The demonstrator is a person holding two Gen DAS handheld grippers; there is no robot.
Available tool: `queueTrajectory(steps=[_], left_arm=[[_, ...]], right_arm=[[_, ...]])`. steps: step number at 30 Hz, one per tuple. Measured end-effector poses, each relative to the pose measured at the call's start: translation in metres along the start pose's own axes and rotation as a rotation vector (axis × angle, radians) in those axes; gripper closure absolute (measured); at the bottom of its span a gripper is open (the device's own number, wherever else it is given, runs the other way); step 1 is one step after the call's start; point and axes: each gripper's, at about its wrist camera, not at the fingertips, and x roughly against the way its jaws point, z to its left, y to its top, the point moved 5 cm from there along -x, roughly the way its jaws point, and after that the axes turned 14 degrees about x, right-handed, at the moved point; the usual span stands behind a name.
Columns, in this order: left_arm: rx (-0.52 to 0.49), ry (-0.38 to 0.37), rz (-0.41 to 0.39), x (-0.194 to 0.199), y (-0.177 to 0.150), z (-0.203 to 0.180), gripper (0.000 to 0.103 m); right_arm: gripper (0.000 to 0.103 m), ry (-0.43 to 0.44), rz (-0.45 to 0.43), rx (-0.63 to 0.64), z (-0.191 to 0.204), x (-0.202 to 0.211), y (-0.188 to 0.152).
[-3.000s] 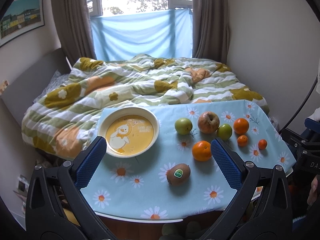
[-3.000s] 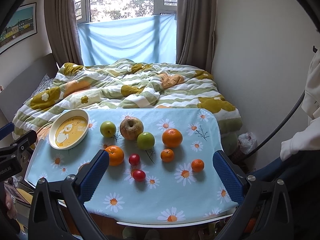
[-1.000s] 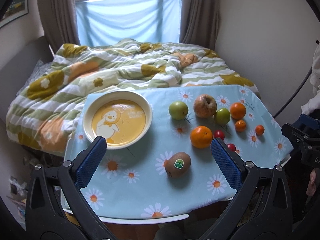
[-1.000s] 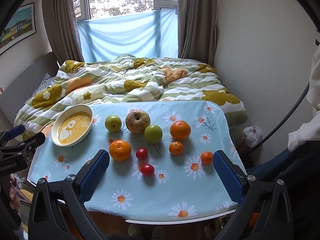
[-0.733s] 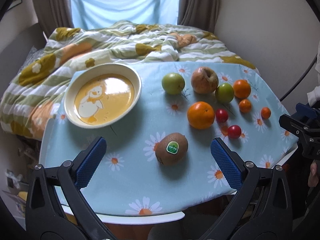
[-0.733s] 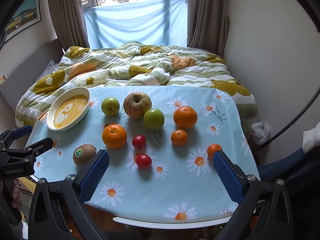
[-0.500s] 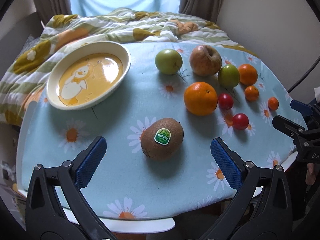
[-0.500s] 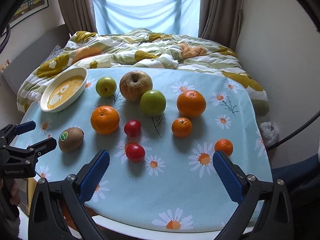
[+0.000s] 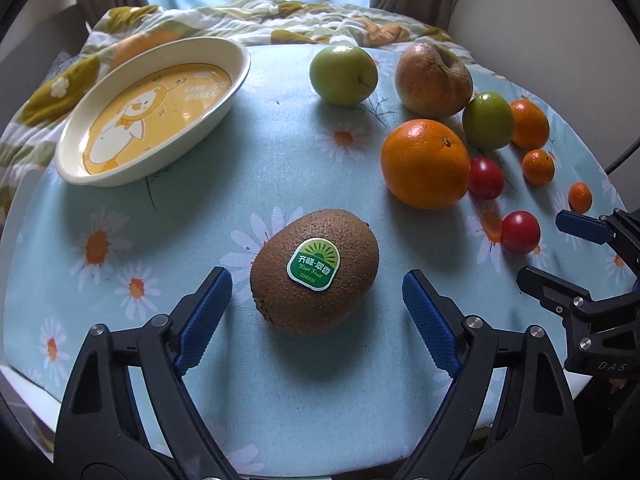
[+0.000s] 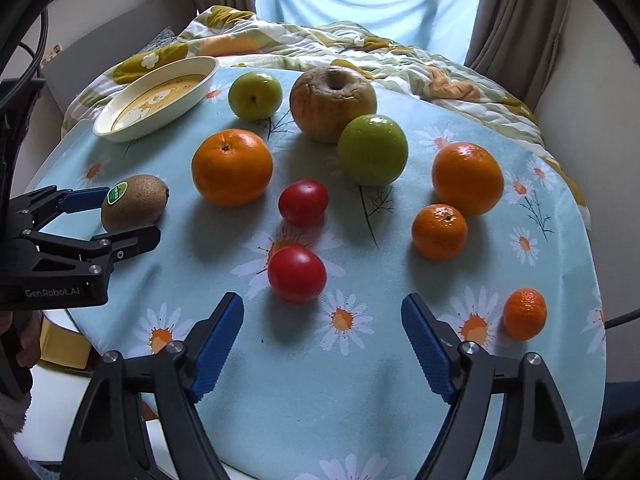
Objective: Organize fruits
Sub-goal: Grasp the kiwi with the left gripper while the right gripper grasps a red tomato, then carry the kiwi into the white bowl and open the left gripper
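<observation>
A brown kiwi [image 9: 316, 270] with a green sticker lies on the daisy tablecloth, between the tips of my open left gripper [image 9: 316, 284]; it also shows in the right wrist view [image 10: 134, 202]. My open right gripper [image 10: 322, 314] hovers just in front of a red tomato [image 10: 297, 274]. A second tomato [image 10: 303, 202], a big orange [image 10: 232, 166], two green apples [image 10: 372, 150] [image 10: 255, 95], a wrinkled brown apple [image 10: 332, 98], another orange [image 10: 467, 178] and two mandarins [image 10: 439, 232] [image 10: 524, 313] lie around. A cream and yellow dish [image 9: 152, 110] sits far left, empty.
The table [image 9: 120, 360] drops off at its near edge and on the right. A bed with a striped flowered quilt [image 10: 360, 52] lies right behind the table. Curtains [image 10: 516, 20] and a wall stand behind on the right.
Both grippers have moved forward and down toward the table. The kiwi now sits between my left fingertips, and the near tomato is just ahead of my right gripper. No fruit has moved.
</observation>
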Motion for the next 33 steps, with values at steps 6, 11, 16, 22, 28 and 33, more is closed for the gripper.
queueTrajectory(steps=[6, 11, 16, 22, 28, 33], left_arm=[[-0.050, 0.012, 0.000, -0.001, -0.003, -0.008, 0.023], [-0.077, 0.018, -0.012, -0.002, -0.002, -0.009, 0.029], [-0.064, 0.014, -0.018, 0.000, 0.002, -0.004, 0.040], [-0.055, 0.019, -0.025, 0.003, 0.001, -0.003, 0.043], [-0.040, 0.012, -0.036, 0.006, -0.002, -0.001, 0.044], [-0.017, 0.008, -0.039, 0.008, -0.003, 0.000, 0.045]], right_arm=[[0.036, 0.038, 0.006, -0.012, 0.005, -0.009, 0.006], [0.043, 0.042, 0.008, -0.008, 0.006, -0.016, 0.008], [0.044, 0.047, 0.014, 0.000, 0.008, -0.018, 0.010], [0.047, 0.046, 0.019, -0.008, 0.008, -0.018, 0.013], [0.057, 0.046, 0.017, -0.016, 0.005, -0.022, 0.018], [0.073, 0.021, 0.012, 0.000, 0.005, -0.022, 0.020]])
